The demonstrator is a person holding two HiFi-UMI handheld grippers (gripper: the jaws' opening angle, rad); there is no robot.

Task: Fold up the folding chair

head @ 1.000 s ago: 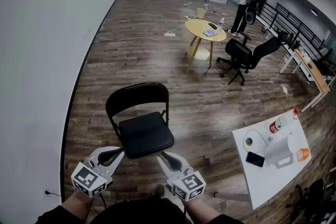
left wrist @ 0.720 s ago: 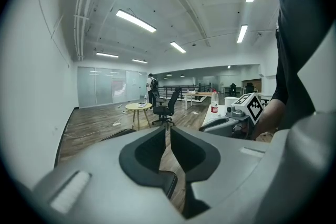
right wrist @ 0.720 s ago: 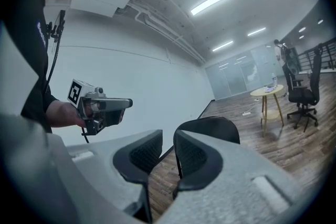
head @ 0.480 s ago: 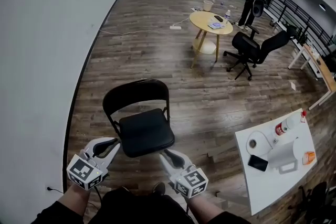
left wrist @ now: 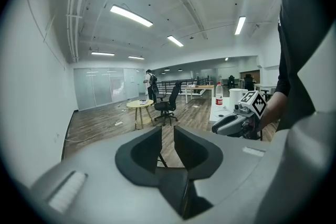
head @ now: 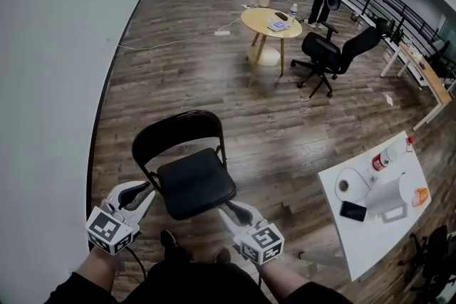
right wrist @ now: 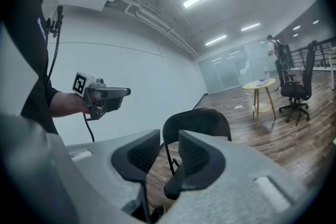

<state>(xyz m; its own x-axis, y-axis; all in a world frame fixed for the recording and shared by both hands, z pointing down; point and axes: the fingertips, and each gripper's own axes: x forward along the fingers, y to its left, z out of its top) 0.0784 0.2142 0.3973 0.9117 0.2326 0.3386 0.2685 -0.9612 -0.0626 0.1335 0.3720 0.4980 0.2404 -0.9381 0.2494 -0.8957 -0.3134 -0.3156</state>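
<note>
**Unfolded folding chair (head: 187,180) facing the person**

It is standing upright on the floor (head: 285,126), backrest rising at the far side. The left gripper (head: 144,190) and right gripper (head: 226,208) are hovering beside the seat's front corners. Both pairs of jaws are narrowly apart and empty, having just been opening.

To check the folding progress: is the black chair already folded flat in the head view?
No, the folding chair stands open: its seat lies level below the upright backrest.

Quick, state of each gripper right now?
Left gripper: slightly open, jaws just been opening, nothing between them.
Right gripper: slightly open, jaws just been opening, nothing between them.
</note>
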